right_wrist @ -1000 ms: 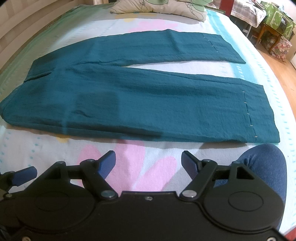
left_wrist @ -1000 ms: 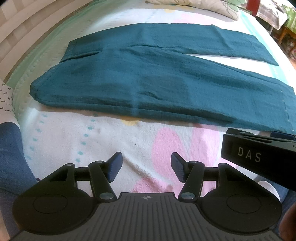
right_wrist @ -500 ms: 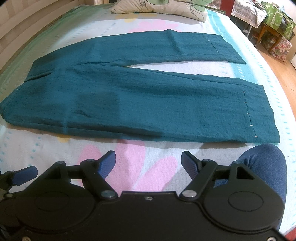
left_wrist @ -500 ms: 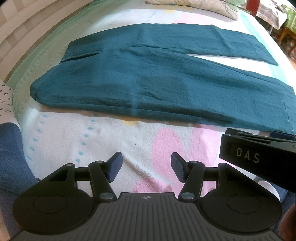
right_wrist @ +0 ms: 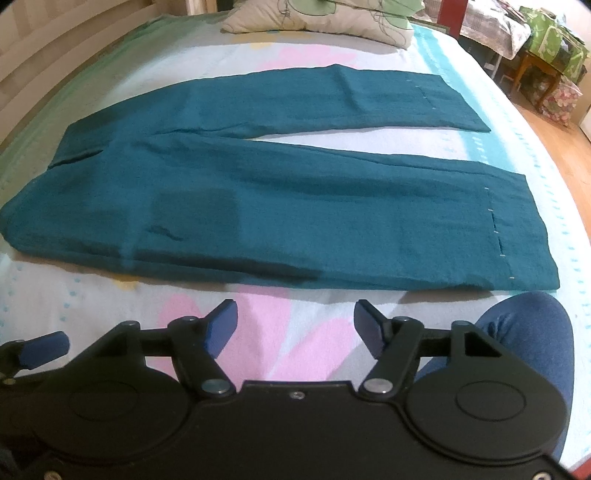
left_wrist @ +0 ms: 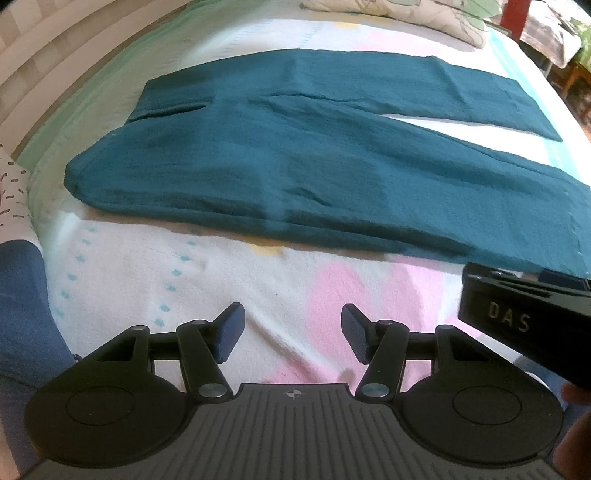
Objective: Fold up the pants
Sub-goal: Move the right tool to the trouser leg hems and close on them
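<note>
Pants (left_wrist: 295,166) of teal, crinkle-weave cloth lie flat and unfolded on a bed (left_wrist: 184,280), just ahead of two hand-held tools that hover over the quilt short of the near edge of the pants. Long axis of the pants runs crosswise to both tools — waistband toward the left, the two legs splayed in a narrow V toward the right, their hems marked by pale stitching. Left tool (left_wrist: 291,332) stands open with nothing between its ribbed blue pads and sits nearer the waistband end of the pants; right tool (right_wrist: 295,328), its jaws just narrowed a little yet open and empty, sits nearer the hem of the near leg. Fabric looks thin and limp, likely to sag and drag unless lifted at both ends together. Bed's cover is a soft quilted sheet, white with pink petals and small turquoise dashes. A pillow (right_wrist: 317,18) lies beyond the far leg of the pants. A knee (right_wrist: 517,332) in blue denim shows beside the right tool.
</note>
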`<state>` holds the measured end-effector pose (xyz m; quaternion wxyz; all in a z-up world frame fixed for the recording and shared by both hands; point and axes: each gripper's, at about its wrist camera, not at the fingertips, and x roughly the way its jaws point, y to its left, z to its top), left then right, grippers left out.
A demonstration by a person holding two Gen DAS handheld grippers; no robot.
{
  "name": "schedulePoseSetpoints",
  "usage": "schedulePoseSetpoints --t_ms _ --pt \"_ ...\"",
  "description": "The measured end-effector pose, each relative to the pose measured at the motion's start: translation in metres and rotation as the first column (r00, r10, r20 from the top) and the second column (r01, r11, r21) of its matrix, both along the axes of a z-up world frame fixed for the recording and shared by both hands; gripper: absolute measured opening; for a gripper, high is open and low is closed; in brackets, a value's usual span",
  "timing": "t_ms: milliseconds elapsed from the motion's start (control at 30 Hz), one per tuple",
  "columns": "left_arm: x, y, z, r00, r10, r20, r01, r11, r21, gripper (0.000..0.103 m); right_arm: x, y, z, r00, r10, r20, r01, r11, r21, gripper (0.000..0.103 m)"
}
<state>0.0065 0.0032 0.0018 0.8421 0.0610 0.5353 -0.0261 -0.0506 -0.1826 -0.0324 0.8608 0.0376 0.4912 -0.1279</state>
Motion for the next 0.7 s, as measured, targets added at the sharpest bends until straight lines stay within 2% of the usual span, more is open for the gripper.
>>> schedulePoseSetpoints --t_ms 300,500,633,700 --pt "0.027 0.006 0.007 0.999 -0.033 0.023 0.034 0.999 -0.034 0.056 0.017 -0.018 -0.001 1.0 0.002 -0.003 -0.002 1.0 0.023 0.069" --pt "0.078 0.009 0.012 0.999 -0.027 0.023 0.028 0.999 -0.037 0.056 0.056 -0.05 0.001 0.999 -0.001 -0.04 0.002 0.999 0.035 0.069" --pt "0.124 0.001 0.018 0.997 -0.06 0.056 0.059 0.998 0.012 0.056 0.098 -0.074 0.005 0.999 0.013 -0.032 -0.014 1.0 -0.02 0.066" --pt "0.149 -0.002 0.02 0.996 -0.062 0.07 0.06 0.998 0.033 0.054 0.126 -0.091 0.007 0.999 0.009 -0.045 -0.01 0.999 -0.037 0.055"
